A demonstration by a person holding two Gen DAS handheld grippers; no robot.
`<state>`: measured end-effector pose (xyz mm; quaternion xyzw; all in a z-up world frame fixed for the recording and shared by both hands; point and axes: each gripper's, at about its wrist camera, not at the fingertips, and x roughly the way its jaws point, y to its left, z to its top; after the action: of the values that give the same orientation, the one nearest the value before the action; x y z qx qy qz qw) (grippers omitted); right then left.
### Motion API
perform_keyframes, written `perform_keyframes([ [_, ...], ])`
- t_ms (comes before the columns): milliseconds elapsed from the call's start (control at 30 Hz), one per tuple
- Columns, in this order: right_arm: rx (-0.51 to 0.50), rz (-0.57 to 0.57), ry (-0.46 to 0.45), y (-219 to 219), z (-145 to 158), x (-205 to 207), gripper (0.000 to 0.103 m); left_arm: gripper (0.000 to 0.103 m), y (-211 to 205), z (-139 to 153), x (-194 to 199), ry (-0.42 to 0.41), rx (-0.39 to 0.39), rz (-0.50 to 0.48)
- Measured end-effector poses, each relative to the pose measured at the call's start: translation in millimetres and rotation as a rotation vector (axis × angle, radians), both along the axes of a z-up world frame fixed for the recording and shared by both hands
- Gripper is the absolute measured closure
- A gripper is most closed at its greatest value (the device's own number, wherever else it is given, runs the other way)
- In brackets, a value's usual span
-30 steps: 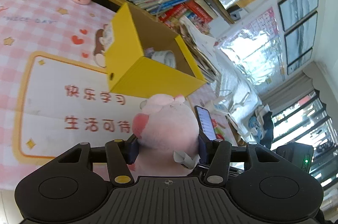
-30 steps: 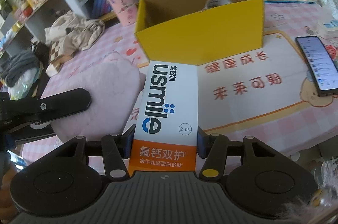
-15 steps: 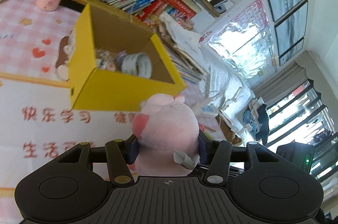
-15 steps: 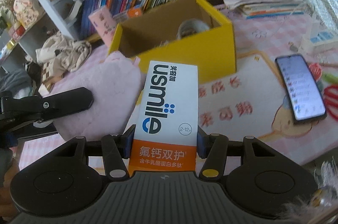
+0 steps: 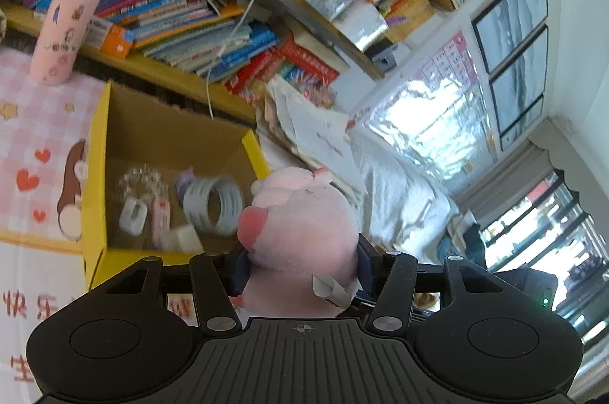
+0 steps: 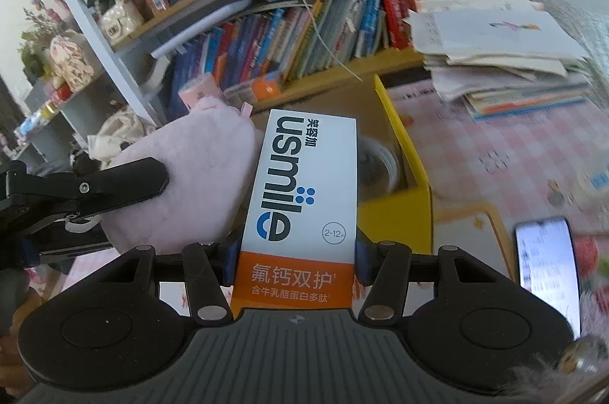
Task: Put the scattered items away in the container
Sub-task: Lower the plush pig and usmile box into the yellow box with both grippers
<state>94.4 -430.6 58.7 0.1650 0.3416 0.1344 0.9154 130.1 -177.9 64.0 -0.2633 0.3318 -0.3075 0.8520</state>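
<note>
Because each gripper carries its own load, both items sit clear of the table on the way to the box. In the left wrist view the left gripper (image 5: 302,267) is clamped partway shut on a pink plush toy (image 5: 300,225), whose soft body bulges above the blue pads (image 5: 238,269); gripped low down, its head leans toward the yellow cardboard box (image 5: 93,198), which fills the left middle of the frame. The box stands open-topped, so its contents show: a roll of tape (image 5: 219,206) and a few small blurred pieces lower left of it.

In the right wrist view the right gripper (image 6: 295,261) is closed on a white and orange toothpaste carton (image 6: 304,190), held by its orange end with the long white part pointing forward, probably so it can slide in lengthwise. The box's yellow wall (image 6: 403,152) lies just right of the carton, centre frame, with the plush at left centre. A phone (image 6: 548,263) lies on the pink mat at the lower right, seemingly not yet gathered. Judging by this, both loads are close above the box opening, and letting go looks like the next step.
</note>
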Motion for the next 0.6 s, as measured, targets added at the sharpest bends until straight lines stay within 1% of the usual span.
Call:
perform_keyframes([
  [200, 0.015, 0.061, -0.030, -7, 8, 37, 0.051, 0.051, -7, 12, 19, -0.037, 0.025, 0.068],
  [367, 0.018, 0.096, -0.038, -8, 7, 71, 0.051, 0.051, -7, 11, 38, -0.048, 0.050, 0.125],
  [533, -0.027, 0.095, -0.021, -12, -3, 108, 0.053, 0.051, -5, -1, 61, -0.036, 0.141, 0.193],
  [600, -0.061, 0.096, -0.011, -12, -11, 119, 0.053, 0.051, -10, -9, 71, -0.021, 0.176, 0.201],
])
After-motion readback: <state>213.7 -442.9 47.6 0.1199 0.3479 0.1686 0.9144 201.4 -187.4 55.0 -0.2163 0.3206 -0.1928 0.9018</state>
